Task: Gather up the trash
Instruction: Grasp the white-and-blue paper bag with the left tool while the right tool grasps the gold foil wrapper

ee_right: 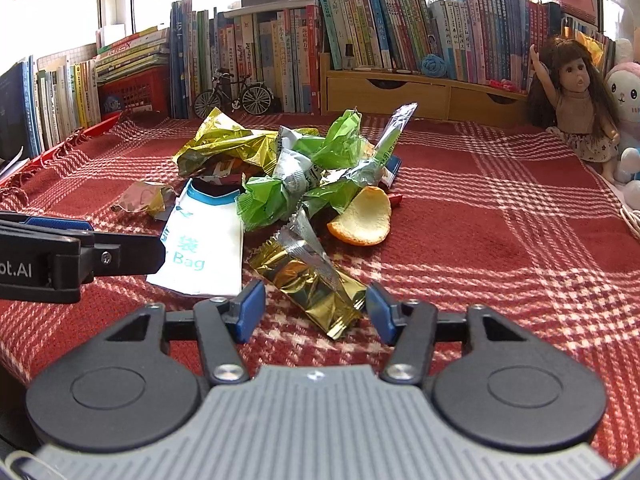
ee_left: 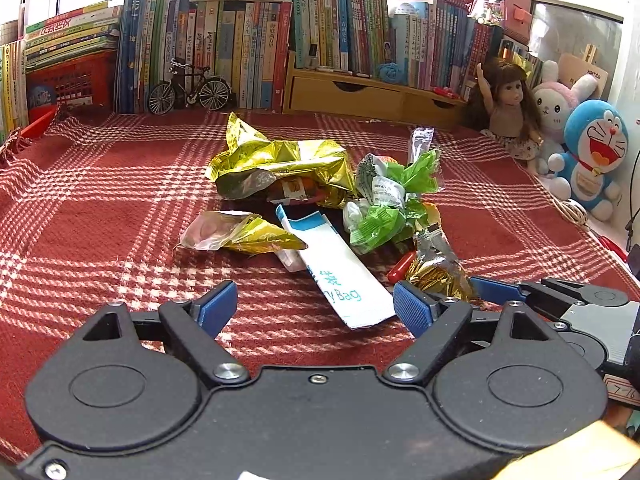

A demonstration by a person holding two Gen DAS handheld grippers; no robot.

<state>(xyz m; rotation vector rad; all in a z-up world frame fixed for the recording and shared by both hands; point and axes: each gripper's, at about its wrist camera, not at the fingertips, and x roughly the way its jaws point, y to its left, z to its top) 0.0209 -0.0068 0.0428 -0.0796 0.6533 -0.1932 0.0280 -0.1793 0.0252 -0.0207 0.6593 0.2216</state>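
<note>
The right gripper (ee_right: pixel 314 312) is open around a gold wrapper (ee_right: pixel 316 286), not squeezing it. The left gripper (ee_left: pixel 316 308), open too, has a white bag (ee_left: pixel 340 276) reading "Bag" between its fingers.

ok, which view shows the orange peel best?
Right wrist view: the orange peel lies in the open beside the green wrappers, its curved inside facing the camera. In the left wrist view those wrappers hide it almost completely.
</note>
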